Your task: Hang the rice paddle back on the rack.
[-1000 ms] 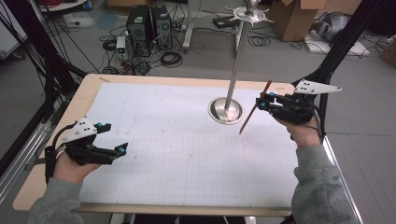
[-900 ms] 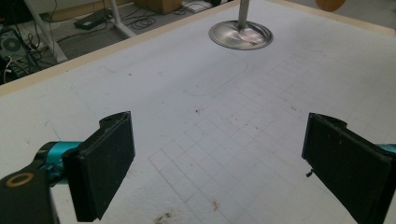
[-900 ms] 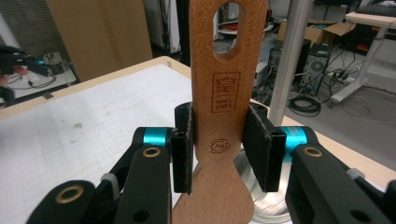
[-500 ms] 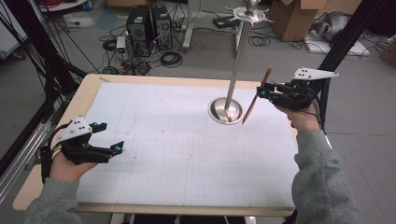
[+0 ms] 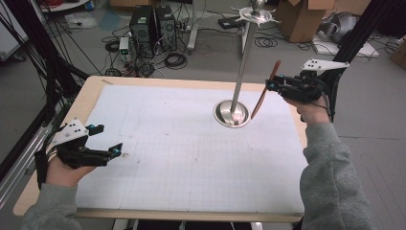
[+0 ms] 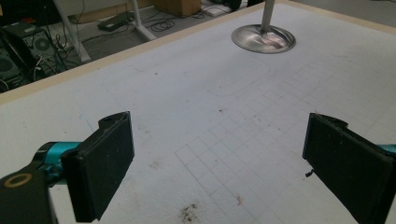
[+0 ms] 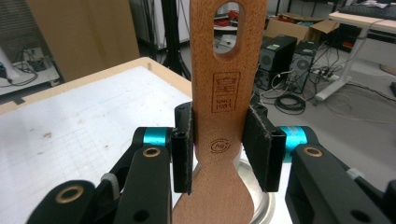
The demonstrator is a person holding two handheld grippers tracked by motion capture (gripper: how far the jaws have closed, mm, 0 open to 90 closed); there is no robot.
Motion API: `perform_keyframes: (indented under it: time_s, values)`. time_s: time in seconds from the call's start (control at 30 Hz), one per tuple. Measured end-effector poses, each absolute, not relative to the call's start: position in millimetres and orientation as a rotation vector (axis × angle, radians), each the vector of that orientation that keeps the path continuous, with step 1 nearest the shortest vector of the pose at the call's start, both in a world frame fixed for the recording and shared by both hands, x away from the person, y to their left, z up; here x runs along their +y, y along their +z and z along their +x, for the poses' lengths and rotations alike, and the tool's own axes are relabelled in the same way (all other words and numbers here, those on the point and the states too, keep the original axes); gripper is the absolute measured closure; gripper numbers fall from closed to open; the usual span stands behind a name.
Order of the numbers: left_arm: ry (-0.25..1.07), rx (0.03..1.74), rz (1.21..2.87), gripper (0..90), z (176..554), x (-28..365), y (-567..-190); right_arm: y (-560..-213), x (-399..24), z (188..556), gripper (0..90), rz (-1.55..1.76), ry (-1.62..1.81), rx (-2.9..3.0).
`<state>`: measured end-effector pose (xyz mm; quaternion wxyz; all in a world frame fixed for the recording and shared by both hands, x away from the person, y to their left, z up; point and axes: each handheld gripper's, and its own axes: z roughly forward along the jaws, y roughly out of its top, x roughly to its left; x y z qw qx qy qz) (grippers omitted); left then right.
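A wooden spatula (image 5: 266,90) with a slotted hole in its handle (image 7: 228,65) is held upright and a little tilted above the table's right side. My right gripper (image 5: 274,86) is shut on its handle, both pads pressing the flat sides (image 7: 219,144). Just left of it stands a tall metal pole (image 5: 243,57) on a round steel base (image 5: 231,115), with hooks at its top (image 5: 257,14). My left gripper (image 5: 106,140) rests low at the table's left edge, jaws wide open over the gridded white mat (image 6: 219,121) with nothing between them.
The white mat (image 5: 182,158) covers most of the wooden table (image 5: 91,88). The steel base (image 6: 264,38) lies far ahead in the left gripper view. Computers, cables and cardboard boxes sit on the floor beyond the table. Black frame posts stand at both sides.
The right gripper has lifted the spatula and carried it up and back, beside the pole. The left gripper has drifted slightly toward the near left.
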<state>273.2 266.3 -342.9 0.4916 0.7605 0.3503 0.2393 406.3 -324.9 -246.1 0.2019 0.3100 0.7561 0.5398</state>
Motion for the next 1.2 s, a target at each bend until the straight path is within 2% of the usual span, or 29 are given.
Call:
perform_keyframes:
  time_s: [1.2]
  values:
    - [0.579,0.894,1.826,9.4,270.0,278.9,-344.7,-212.2,-336.0,430.2,64.9,0.894,1.469,2.04]
